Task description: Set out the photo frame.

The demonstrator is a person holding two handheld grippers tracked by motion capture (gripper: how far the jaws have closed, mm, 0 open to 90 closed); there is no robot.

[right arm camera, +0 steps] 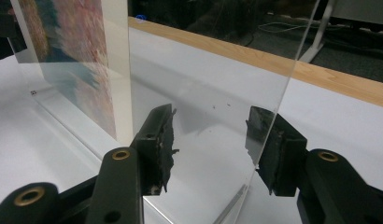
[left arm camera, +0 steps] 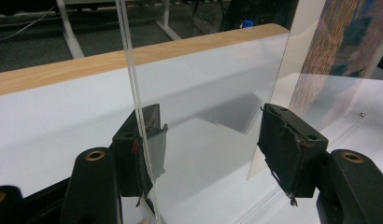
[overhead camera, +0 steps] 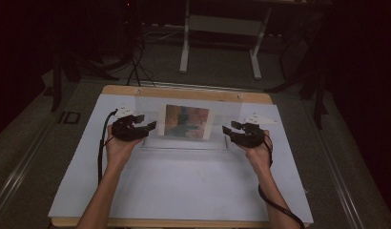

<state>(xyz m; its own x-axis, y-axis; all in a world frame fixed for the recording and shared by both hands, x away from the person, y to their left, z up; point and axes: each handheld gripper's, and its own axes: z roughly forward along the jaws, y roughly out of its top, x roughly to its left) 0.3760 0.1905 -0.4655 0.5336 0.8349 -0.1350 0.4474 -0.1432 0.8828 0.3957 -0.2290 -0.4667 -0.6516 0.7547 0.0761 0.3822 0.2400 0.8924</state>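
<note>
left gripper (overhead camera: 145, 122) jaws spread wide, straddling the left edge of the clear acrylic stand (overhead camera: 150, 107), pads not pressing it | acrylic stand upright mid-table on the white table cover (overhead camera: 184, 181), colourful picture (overhead camera: 186, 121) inside | right gripper (overhead camera: 230, 129) jaws likewise wide, straddling the stand's right edge, gripping nothing

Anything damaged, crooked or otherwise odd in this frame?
The rubber pads on the left gripper are torn and ragged at the edges, and the right gripper has the same wear. The clear acrylic frame stands upright with the picture inside; nothing else stands out.
</note>
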